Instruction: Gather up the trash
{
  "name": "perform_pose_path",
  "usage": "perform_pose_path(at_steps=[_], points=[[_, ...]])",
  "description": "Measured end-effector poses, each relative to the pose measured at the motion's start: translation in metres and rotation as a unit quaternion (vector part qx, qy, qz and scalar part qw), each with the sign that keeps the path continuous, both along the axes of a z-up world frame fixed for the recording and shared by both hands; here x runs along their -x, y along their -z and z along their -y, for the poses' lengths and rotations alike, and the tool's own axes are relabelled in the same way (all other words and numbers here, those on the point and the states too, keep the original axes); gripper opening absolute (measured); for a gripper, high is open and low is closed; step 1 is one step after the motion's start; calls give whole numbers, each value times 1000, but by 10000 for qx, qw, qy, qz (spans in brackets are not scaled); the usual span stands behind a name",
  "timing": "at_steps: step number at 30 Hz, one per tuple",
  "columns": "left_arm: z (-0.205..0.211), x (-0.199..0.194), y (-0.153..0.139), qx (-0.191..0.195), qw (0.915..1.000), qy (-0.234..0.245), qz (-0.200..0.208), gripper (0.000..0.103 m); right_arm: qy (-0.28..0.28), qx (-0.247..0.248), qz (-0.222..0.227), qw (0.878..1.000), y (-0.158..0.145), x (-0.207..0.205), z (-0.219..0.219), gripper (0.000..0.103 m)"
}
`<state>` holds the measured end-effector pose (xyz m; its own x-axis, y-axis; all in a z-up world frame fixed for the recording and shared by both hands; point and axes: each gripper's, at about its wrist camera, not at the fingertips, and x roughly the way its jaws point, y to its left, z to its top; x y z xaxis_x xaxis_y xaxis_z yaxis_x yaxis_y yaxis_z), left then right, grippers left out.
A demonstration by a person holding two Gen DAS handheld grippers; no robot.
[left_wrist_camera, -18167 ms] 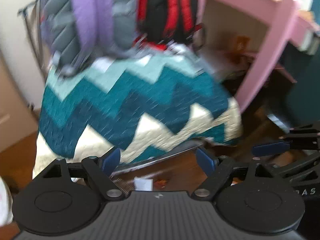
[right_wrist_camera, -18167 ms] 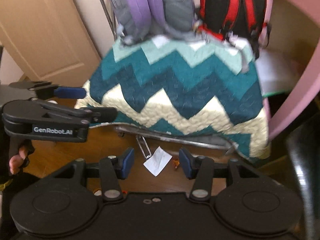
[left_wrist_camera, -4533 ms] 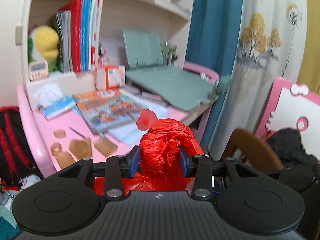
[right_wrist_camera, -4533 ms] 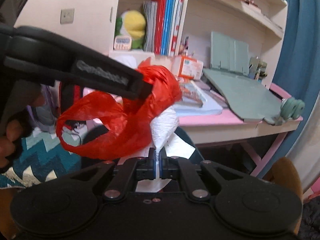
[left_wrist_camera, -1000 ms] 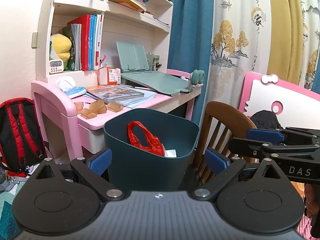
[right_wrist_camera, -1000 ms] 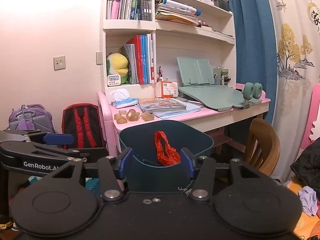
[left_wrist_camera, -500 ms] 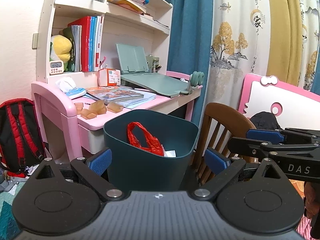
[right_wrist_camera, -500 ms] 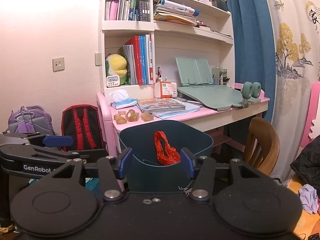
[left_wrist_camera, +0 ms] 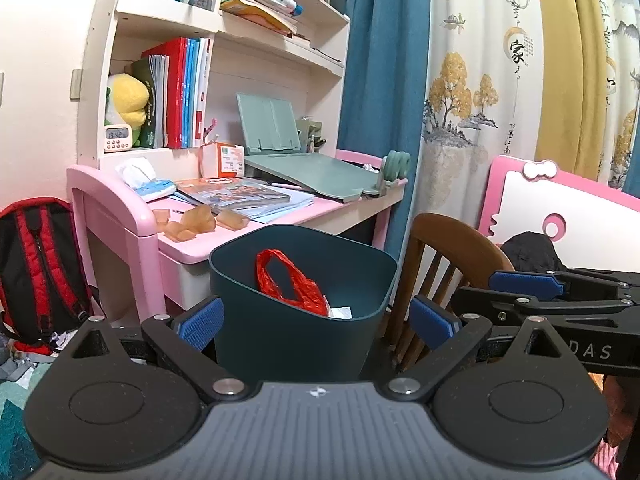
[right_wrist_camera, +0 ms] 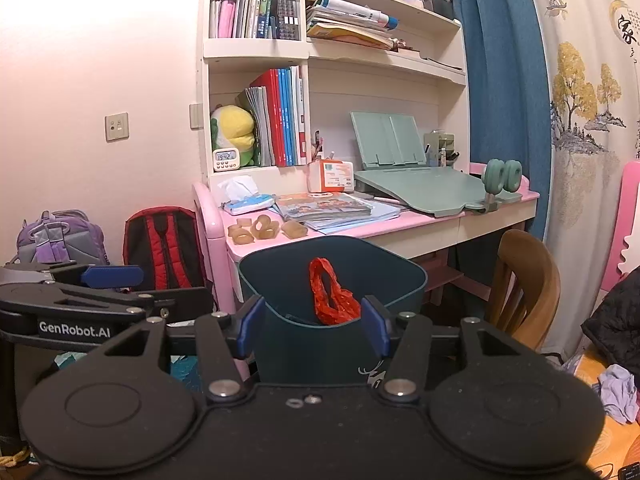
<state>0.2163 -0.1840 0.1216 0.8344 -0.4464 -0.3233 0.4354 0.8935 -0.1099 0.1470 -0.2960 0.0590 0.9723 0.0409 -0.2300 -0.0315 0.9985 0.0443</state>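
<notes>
A dark teal trash bin stands on the floor in front of the pink desk. A red plastic bag lies inside it, with a bit of white paper beside it. The bin and the red bag also show in the right wrist view. My left gripper is open and empty, held back from the bin. My right gripper is open and empty, also short of the bin. Each gripper shows at the edge of the other's view.
A pink desk with books, a tissue pack and a green book stand is behind the bin. A wooden chair stands to the right. A red-black backpack and a purple one stand left. Clothes lie on the floor right.
Since 4.5 s ago the red bag and the white paper have left my grippers and lie in the bin. Over the last second both grippers have barely moved.
</notes>
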Motion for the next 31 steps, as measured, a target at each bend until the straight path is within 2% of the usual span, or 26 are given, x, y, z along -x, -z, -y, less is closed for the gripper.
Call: perform_pose_path(at_steps=[10,19,31], points=[[-1,6,0,-7,9999,5,155,100,-3,3,-9,10000,0,-1,-1,53],[-1,5,2,0,10000,70,42,100,8,-5,-18,10000,3,-1,-2,53],[-1,8,5,-71,9999,73,137,100,-9,-13,-5,10000,2,1,-1,53]])
